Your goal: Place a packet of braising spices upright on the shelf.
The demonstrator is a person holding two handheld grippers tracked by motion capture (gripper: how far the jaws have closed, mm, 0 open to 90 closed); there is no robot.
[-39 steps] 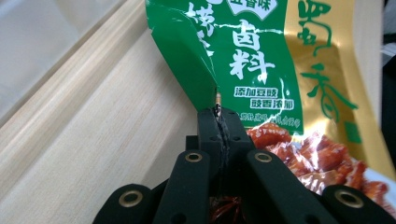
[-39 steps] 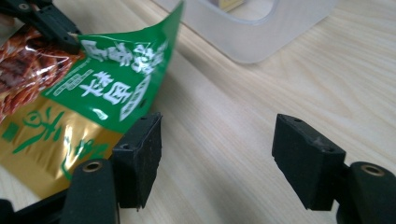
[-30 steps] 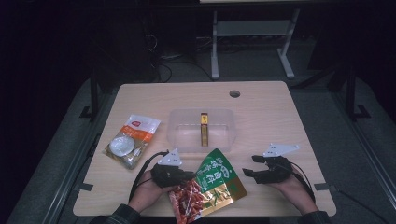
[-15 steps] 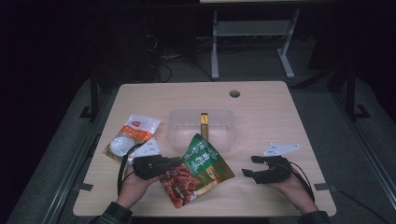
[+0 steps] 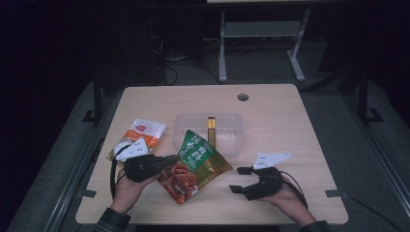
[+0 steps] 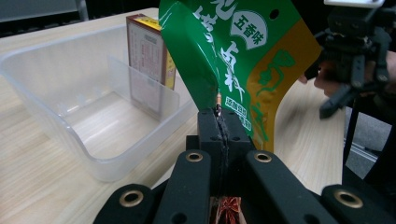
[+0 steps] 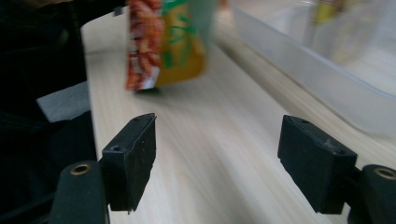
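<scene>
Jaws of the left gripper [image 6: 219, 128] are pressed tight together on the edge of the green and red snack bag [image 6: 233, 51]; the thin edge sits pinched between the two black pads, so the bag hangs up off the table [image 5: 290, 121] and does not slip; in the high view the bag [image 5: 193, 164] tilts, with its green end toward the clear plastic bin [image 5: 186, 130] and its red end nearer the person; I think the bag is held this way so it can go into the bin next; the bin stands just behind the bag, and a tall yellow box [image 5: 211, 131] already stands on end inside it, against a little wall in the middle.

Jaws of the right gripper [image 7: 217, 163] stand wide apart and have just been opening; nothing is between them, just bare wood; this gripper [image 5: 247, 181] rests low near the table's front edge, well apart from the bag, so it seems to have no job right now.

Off to the left lies an orange and white packet [image 5: 142, 133], behind the left gripper [image 5: 169, 162].
</scene>
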